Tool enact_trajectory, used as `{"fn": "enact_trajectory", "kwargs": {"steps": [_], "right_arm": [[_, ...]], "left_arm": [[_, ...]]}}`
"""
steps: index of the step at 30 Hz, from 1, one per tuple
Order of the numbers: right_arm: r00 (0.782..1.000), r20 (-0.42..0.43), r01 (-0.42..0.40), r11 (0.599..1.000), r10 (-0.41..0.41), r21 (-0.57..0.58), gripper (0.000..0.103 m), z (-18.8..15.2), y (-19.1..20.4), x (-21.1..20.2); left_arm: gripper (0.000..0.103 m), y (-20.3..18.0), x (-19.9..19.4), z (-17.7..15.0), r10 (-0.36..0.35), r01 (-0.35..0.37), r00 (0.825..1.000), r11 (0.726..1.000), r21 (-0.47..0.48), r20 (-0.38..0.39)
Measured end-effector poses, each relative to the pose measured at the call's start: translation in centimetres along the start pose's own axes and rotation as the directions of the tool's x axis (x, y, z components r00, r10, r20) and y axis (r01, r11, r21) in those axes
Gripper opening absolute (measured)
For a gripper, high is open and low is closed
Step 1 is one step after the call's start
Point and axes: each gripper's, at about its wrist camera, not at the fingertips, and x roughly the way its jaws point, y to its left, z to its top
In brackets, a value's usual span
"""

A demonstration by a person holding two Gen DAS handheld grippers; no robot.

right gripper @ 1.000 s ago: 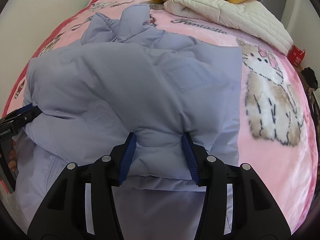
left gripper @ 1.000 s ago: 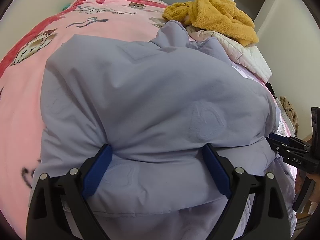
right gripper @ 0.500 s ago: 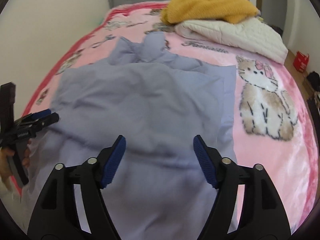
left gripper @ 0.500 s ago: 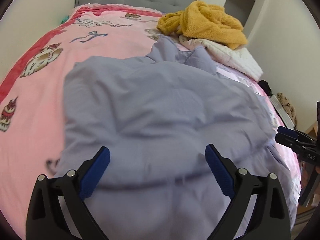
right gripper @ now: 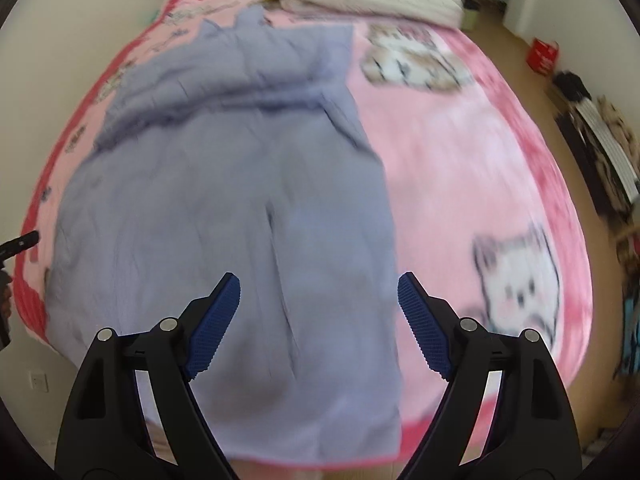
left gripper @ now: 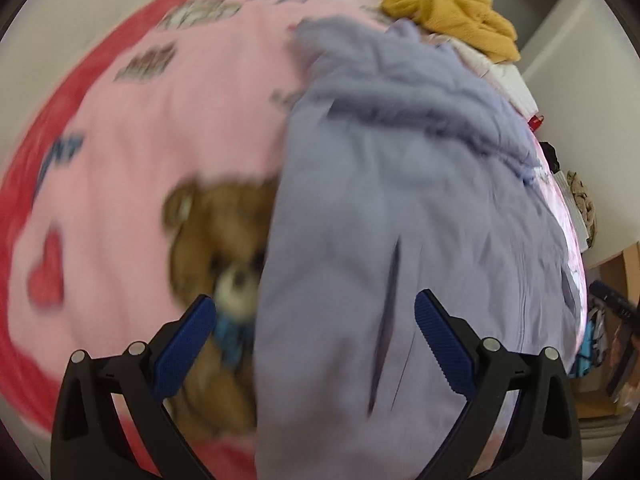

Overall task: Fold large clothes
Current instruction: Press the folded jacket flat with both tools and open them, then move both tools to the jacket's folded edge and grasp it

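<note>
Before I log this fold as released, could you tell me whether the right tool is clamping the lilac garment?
No; the right tool has its jaws apart and opening, hovering above the lilac garment lying on the pink blanket.

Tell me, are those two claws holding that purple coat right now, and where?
Nothing is held. The left gripper and right gripper are opening, empty, above the lilac coat on the bed.

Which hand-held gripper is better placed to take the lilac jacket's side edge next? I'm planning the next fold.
Probably the left hand-held gripper: the lilac jacket has its side edge running between its opening, empty fingers. The right hand-held gripper, also opening and empty, frames mostly mid-cloth, with the jacket's other edge near one fingertip.
</note>
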Motion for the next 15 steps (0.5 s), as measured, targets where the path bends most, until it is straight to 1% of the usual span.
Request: {"fn": "enact_trajectory", "kwargs": {"steps": [3,6,8,10,12,15], "right_arm": [[0.999,-0.041,0.001,1.0,-0.001,0.002,0.078,-3.1,-0.9,0.5],[0.996,-0.091,0.023,0.999,-0.025,-0.022,0.078,-5.2,-1.3,1.2],[0.996,-0.084,0.033,0.999,-0.035,-0.021,0.078,-6.2,-1.5,1.1],[0.997,-0.074,0.036,0.999,-0.036,0.005,0.079,-6.8,-1.8,1.1],[0.997,-0.074,0.039,0.999,-0.037,0.032,0.083,-7.4,-2.3,1.1],[0.995,-0.094,0.046,0.997,-0.04,0.065,0.085,-8.5,-3.0,1.3]], "left_arm": [[0.098,1.0,0.2,-3.4,-0.012,0.01,0.999,0.999,-0.035,-0.039],[0.098,1.7,0.5,-6.0,-0.048,0.045,0.998,0.995,-0.088,-0.031],[0.098,1.8,0.9,-7.1,-0.044,0.04,0.998,0.994,-0.1,-0.041],[0.098,1.8,1.2,-8.3,-0.06,0.055,0.997,0.991,-0.119,-0.04],[0.098,1.9,1.6,-9.3,-0.073,0.067,0.996,0.987,-0.144,-0.043],[0.098,1.9,2.7,-10.3,-0.078,0.069,0.995,0.988,-0.14,-0.066]]}}
